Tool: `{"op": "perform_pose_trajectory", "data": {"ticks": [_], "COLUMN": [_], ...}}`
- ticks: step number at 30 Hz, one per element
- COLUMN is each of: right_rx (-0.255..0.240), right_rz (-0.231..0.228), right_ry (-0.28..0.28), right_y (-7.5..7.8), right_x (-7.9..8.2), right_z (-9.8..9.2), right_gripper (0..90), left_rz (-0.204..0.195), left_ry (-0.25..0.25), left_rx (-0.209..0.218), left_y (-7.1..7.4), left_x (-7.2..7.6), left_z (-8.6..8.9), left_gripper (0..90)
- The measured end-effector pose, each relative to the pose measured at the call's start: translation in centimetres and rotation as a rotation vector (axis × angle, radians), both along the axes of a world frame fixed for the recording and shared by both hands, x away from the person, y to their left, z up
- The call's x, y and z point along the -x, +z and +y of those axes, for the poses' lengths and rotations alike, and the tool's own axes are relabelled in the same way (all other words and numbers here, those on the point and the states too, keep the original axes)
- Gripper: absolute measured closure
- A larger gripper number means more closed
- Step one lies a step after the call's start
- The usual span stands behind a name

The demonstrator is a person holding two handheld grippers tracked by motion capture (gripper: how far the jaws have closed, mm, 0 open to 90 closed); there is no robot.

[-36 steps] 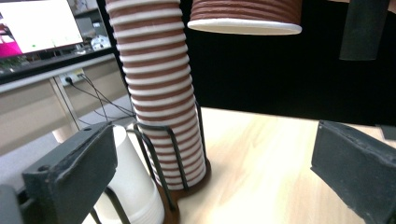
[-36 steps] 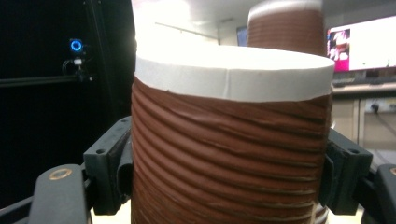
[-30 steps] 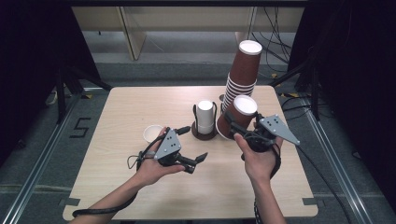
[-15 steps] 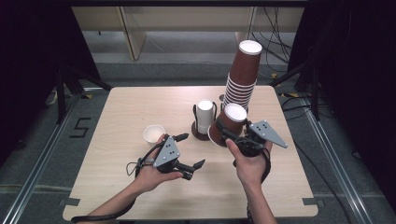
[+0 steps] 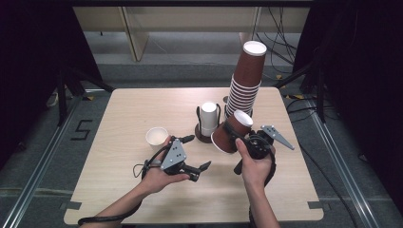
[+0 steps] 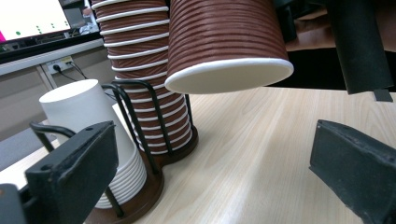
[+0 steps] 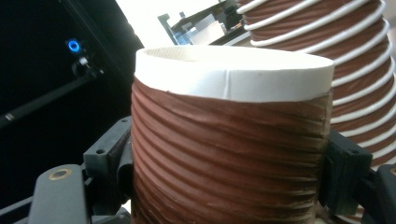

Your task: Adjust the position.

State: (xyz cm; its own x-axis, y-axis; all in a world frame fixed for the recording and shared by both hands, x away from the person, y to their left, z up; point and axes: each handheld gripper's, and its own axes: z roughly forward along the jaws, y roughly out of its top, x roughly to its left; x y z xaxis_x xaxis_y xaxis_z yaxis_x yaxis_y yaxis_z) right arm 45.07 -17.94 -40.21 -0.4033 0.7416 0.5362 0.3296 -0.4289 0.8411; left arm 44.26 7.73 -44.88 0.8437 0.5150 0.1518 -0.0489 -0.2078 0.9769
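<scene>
1. Two hand-held grippers work over the near half of a pale wooden table (image 5: 119, 114). Left gripper (image 5: 195, 153) sits low, nearest the person, jaws standing well apart with nothing between them; the left gripper view shows bare tabletop in the gap.
2. Right gripper (image 5: 233, 135) is just beyond and to the right, clamped on a brown ribbed paper cup (image 5: 231, 132). The right gripper view shows both jaws pressed against the cup's sides. The cup is upside down and tilted, white base up, open rim facing down and toward the left gripper.
3. In the left gripper view the cup's white rim (image 6: 229, 74) hangs clear above the table, not touching it.
4. Small white paper cup (image 5: 156, 138) stands upright, mouth up, on the table just beyond the left hand (image 5: 159, 173), close to the gripper's plate.
5. Dark wire cup holder (image 5: 203, 137) sits mid-table, just left of the held cup. It carries a short stack of white cups (image 5: 208, 118), upside down.
6. Tall stack of brown ribbed cups (image 5: 244, 83) rises behind the held cup, upside down, leaning slightly right, white base on top. The left gripper view shows its bottom inside the holder's second ring.
7. Farthest back: a wooden bench or shelf frame (image 5: 133, 28) on the floor past the table's edge, cables (image 5: 280, 42) to its right.
</scene>
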Motion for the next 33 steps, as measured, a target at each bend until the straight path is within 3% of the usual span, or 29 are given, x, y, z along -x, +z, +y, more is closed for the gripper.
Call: {"op": "perform_pose_trajectory", "data": {"ticks": [2,5,20,26,33], "right_rx": [-0.060,-0.097,-0.136,-0.188,-0.190], "right_rz": [0.041,0.060,0.093,0.120,0.126], "right_ry": [-0.002,0.001,0.008,0.020,0.012], "right_y": [-0.2,-0.6,-1.6,-1.7,-1.7], "right_x": [-0.1,-0.3,-0.7,-0.8,-0.8], "right_z": [-0.3,-0.6,-0.5,-0.5,-0.5], "right_gripper": [21.6,21.6,21.5,21.6,21.6], "left_rz": [-0.003,-0.012,-0.015,-0.014,-0.018], "left_ry": [-0.008,-0.016,-0.038,-0.051,-0.069], "left_rx": [0.000,-0.003,0.012,0.013,0.015], "left_y": [0.0,0.1,0.1,0.0,0.0], "left_x": [0.0,-0.1,-1.3,-1.5,-1.6], "left_z": [-0.2,-0.6,-1.9,-2.4,-3.0], "left_gripper": [0.3,0.3,0.0,0.0,0.0]}}
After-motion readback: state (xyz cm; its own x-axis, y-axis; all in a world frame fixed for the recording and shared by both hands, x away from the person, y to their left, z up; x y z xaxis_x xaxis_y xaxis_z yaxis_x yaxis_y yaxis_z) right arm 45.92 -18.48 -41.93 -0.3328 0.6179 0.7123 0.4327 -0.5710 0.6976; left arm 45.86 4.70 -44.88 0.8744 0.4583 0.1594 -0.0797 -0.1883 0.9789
